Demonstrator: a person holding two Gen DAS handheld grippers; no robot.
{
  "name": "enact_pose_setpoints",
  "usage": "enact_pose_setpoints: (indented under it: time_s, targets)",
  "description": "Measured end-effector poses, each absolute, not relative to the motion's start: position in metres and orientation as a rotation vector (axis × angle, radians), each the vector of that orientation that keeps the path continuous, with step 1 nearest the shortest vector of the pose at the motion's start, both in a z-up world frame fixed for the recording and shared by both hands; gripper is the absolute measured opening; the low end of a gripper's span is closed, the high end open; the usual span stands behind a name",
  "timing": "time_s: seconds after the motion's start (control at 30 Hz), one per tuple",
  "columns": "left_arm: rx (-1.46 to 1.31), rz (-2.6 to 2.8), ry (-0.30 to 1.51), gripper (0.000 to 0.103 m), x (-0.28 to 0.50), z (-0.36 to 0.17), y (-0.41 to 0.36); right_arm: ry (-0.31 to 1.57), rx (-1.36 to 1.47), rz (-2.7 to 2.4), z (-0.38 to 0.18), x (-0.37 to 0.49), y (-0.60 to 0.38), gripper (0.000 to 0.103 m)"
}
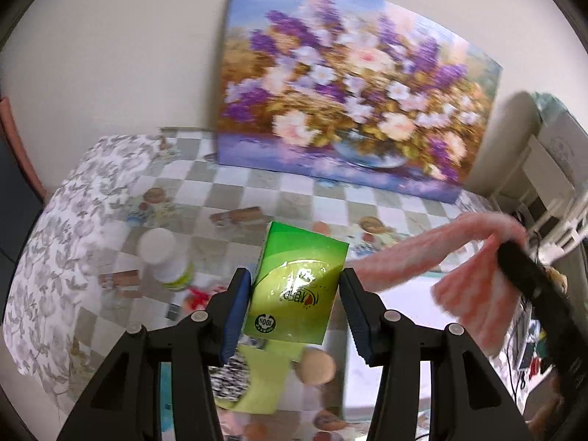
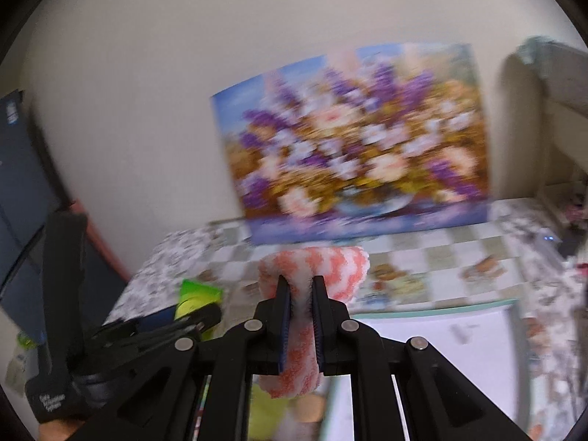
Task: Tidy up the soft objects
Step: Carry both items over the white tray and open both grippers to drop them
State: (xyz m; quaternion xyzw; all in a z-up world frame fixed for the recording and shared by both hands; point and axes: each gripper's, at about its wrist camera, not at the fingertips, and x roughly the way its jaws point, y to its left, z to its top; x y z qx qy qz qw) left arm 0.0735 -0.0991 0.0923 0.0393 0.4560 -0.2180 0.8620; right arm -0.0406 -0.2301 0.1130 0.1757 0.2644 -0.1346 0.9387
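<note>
Left fingers (image 1: pixel 244 305) pinch a glossy green tissue pack (image 1: pixel 294 286); right fingers (image 2: pixel 319 316) pinch a fuzzy pink-and-white striped cloth (image 2: pixel 316 268).

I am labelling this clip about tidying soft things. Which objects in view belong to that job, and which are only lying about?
Belong to the job:
- green tissue pack, held in the left claw
- pink-and-white striped cloth, pinched in the right claw

Only lying about:
- white-capped bottle
- flower painting against the wall
- checked tablecloth
</note>
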Motion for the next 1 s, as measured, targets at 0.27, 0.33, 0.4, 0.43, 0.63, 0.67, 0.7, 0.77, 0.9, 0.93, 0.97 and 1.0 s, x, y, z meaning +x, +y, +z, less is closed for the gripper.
enact_pose_setpoints:
  time_s: [0.27, 0.33, 0.4, 0.43, 0.63, 0.67, 0.7, 0.77, 0.9, 0.93, 0.97, 1.0]
  targets:
    - [0.179, -0.555, 0.992, 0.052, 0.038, 0.070, -0.173, 0.597, 0.431, -0.573, 0.100, -0.084, -0.310, 0.012]
    - [0.201, -0.586, 1.009, 0.052, 0.030, 0.063, -0.190, 0.638, 0.447, -0.649, 0.091, -0.091, -0.328, 0.012]
    - [0.222, -0.603, 1.033, 0.052, 0.024, 0.052, -0.206, 0.694, 0.470, -0.718, 0.080, -0.095, -0.343, 0.012]
    - [0.232, -0.608, 1.046, 0.052, 0.022, 0.047, -0.212, 0.723, 0.484, -0.745, 0.073, -0.097, -0.351, 0.012]
    - [0.259, -0.631, 1.106, 0.052, 0.015, 0.015, -0.237, 0.840, 0.531, -0.794, 0.041, -0.099, -0.373, 0.012]
    - [0.260, -0.633, 1.118, 0.052, 0.016, 0.009, -0.240, 0.853, 0.532, -0.788, 0.037, -0.096, -0.372, 0.013]
    - [0.259, -0.631, 1.129, 0.052, 0.018, 0.002, -0.241, 0.870, 0.531, -0.779, 0.033, -0.091, -0.372, 0.013]
    - [0.252, -0.625, 1.144, 0.052, 0.022, -0.009, -0.243, 0.904, 0.522, -0.754, 0.026, -0.083, -0.366, 0.014]
    - [0.234, -0.601, 1.188, 0.052, 0.032, -0.029, -0.242, 0.947, 0.507, -0.708, 0.014, -0.068, -0.354, 0.014]
    - [0.232, -0.597, 1.194, 0.052, 0.034, -0.032, -0.242, 0.952, 0.503, -0.701, 0.013, -0.066, -0.352, 0.014]
    - [0.228, -0.593, 1.203, 0.052, 0.036, -0.035, -0.241, 0.952, 0.499, -0.700, 0.013, -0.065, -0.351, 0.014]
    - [0.226, -0.592, 1.208, 0.054, 0.037, -0.037, -0.240, 0.950, 0.492, -0.702, 0.015, -0.064, -0.349, 0.014]
